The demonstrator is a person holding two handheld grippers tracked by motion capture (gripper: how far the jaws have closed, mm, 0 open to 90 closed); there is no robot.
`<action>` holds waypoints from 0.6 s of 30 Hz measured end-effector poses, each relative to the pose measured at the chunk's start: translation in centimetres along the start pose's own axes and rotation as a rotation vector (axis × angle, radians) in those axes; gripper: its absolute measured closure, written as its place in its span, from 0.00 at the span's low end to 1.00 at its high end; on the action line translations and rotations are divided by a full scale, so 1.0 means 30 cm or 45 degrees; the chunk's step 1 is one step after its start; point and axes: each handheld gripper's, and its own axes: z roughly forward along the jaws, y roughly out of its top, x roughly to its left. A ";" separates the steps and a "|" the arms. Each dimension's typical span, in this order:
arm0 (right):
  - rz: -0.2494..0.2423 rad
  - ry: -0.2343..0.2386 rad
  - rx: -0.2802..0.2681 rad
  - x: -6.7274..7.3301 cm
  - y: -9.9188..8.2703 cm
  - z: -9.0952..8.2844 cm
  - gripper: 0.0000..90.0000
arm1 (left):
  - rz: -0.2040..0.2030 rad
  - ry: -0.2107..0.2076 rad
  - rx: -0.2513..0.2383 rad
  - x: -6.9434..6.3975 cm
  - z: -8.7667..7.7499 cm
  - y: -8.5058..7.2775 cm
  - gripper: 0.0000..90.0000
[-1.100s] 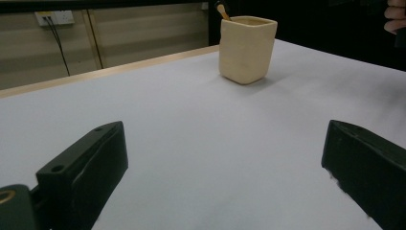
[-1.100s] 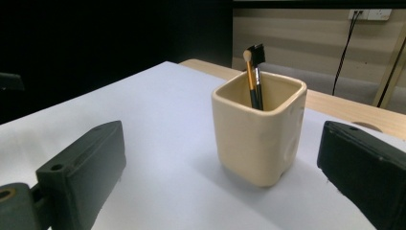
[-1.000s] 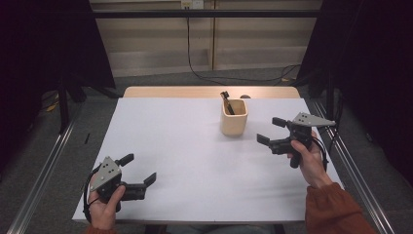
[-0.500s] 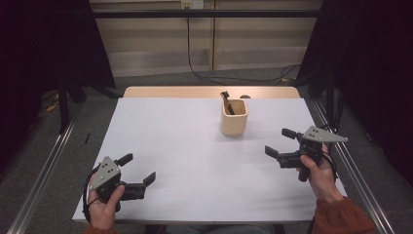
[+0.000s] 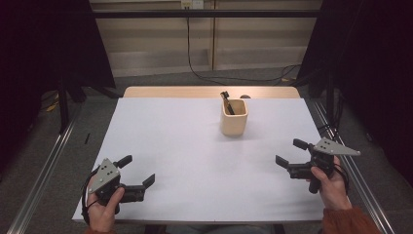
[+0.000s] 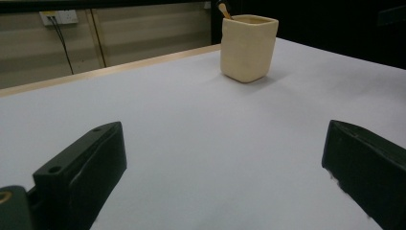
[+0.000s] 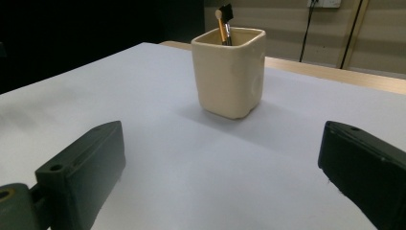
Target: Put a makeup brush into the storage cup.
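The table [image 5: 195, 146], covered with a white sheet, takes up most of the high view, its bare wooden far edge showing beyond the sheet. It looks the same as a second ago.

The cream cup [image 5: 234, 117] stands upright on the sheet toward the far side, a little right of centre, in the same spot as in both earlier pictures. In the right gripper view the cup [image 7: 230, 72] sits ahead, between the two black jaws and well beyond them; in the left gripper view it [image 6: 249, 47] stands farther off, toward the upper right.

The right gripper [image 5: 291, 157] is what differs. A second ago it was close to the cup on the cup's right; half a second ago it was nearer the person and the right edge; now it is nearer the person again, low by the sheet's right edge and well apart from the cup. Its jaws are spread wide with nothing between them.

The left gripper [image 5: 138, 171] is at the near left corner of the sheet as before, its jaws likewise spread and empty.

A small brush [image 7: 224, 26] leans inside the cup, its dark head and golden handle poking above the rim, unchanged.
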 end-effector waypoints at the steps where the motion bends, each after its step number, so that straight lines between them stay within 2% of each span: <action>1: 0.003 -0.004 0.000 0.000 -0.005 -0.008 0.02 | -0.006 0.003 0.000 0.001 -0.001 -0.001 0.01; 18: 0.057 -0.072 -0.011 0.023 -0.107 -0.105 0.02 | -0.013 0.030 -0.003 0.007 -0.031 -0.010 0.01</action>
